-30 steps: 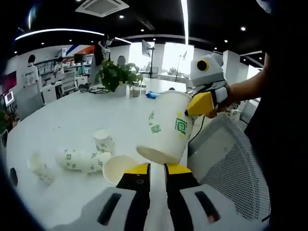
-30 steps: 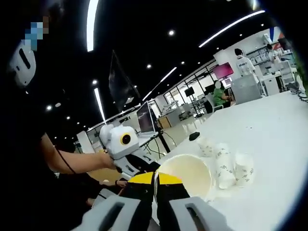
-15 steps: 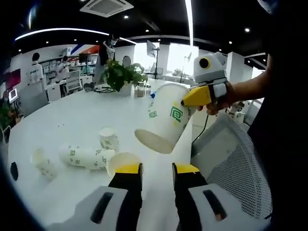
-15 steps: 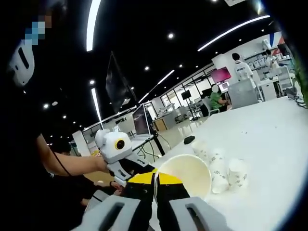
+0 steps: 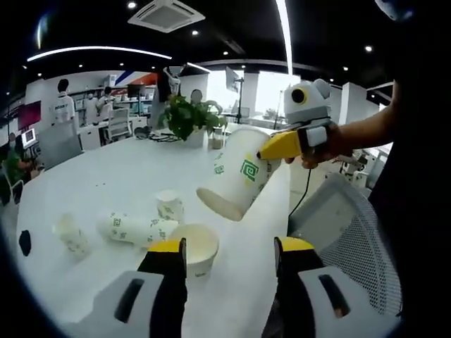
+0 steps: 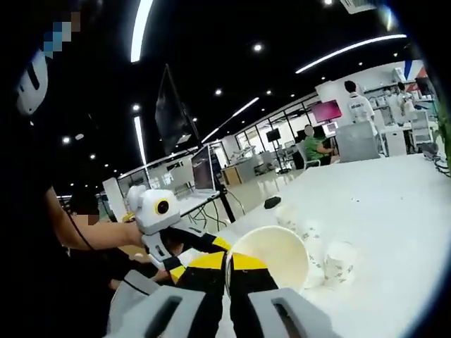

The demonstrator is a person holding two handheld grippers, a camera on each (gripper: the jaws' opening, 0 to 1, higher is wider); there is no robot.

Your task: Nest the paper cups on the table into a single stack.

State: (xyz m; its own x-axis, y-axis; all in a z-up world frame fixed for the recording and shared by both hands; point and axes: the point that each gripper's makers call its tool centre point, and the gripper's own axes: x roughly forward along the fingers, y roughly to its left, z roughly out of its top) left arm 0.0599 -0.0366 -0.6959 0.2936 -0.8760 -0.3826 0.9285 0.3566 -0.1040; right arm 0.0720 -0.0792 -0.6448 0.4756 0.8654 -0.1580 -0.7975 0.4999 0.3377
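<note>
Right gripper pinched a lifted cup by its rim; left gripper gaped empty. Stacking barely begun. Near the upright cup, loose cups remained on the table

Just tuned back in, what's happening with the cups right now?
The right gripper is shut on a paper cup, holding it tilted in the air above the white table. The left gripper is open, with an upright cup standing just ahead of it. A lying stack and two single cups sit further back.
</note>
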